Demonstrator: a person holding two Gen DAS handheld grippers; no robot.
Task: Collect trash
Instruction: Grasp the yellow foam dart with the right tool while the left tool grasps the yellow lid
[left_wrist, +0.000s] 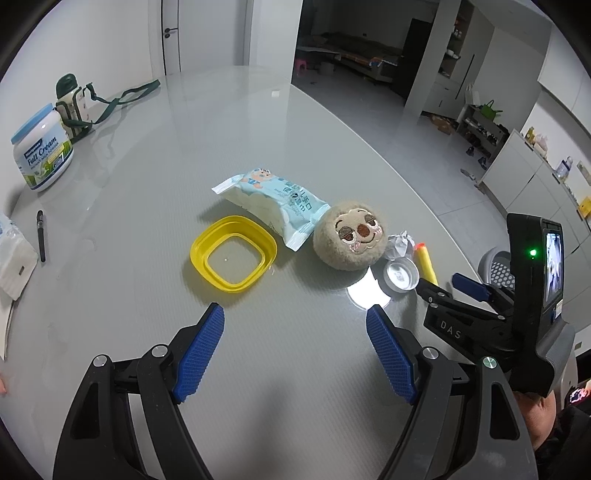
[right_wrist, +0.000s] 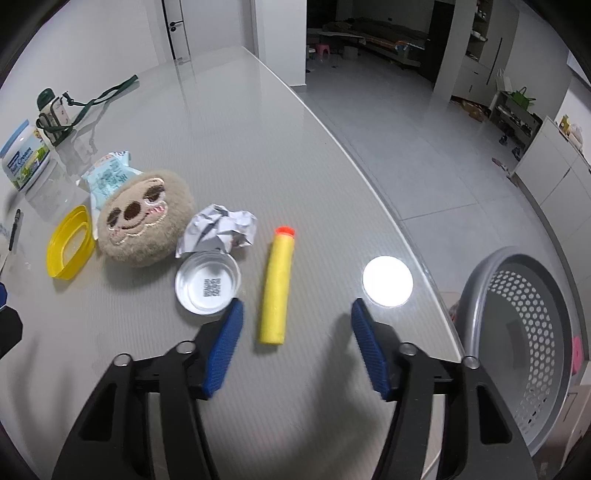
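Trash sits mid-frame: crumpled paper (right_wrist: 221, 229) beside a white lid (right_wrist: 207, 283) and yellow foam dart (right_wrist: 277, 290). Perforated grey basket (right_wrist: 517, 325) at lower right, contents unclear. Right gripper (right_wrist: 297, 321) and left gripper (left_wrist: 295, 325) both gape, holding nothing.

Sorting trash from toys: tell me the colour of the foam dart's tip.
Orange; the foam dart itself is yellow. The right wrist view shows it best.

Beyond the fingertips a glossy grey table (right_wrist: 229, 122) mirrors a round ceiling light (right_wrist: 387, 280), while white walls, a closed white door (left_wrist: 170, 33), a dark open doorway (right_wrist: 365, 33) and grey floor tiles (right_wrist: 413, 155) lie farther ahead.
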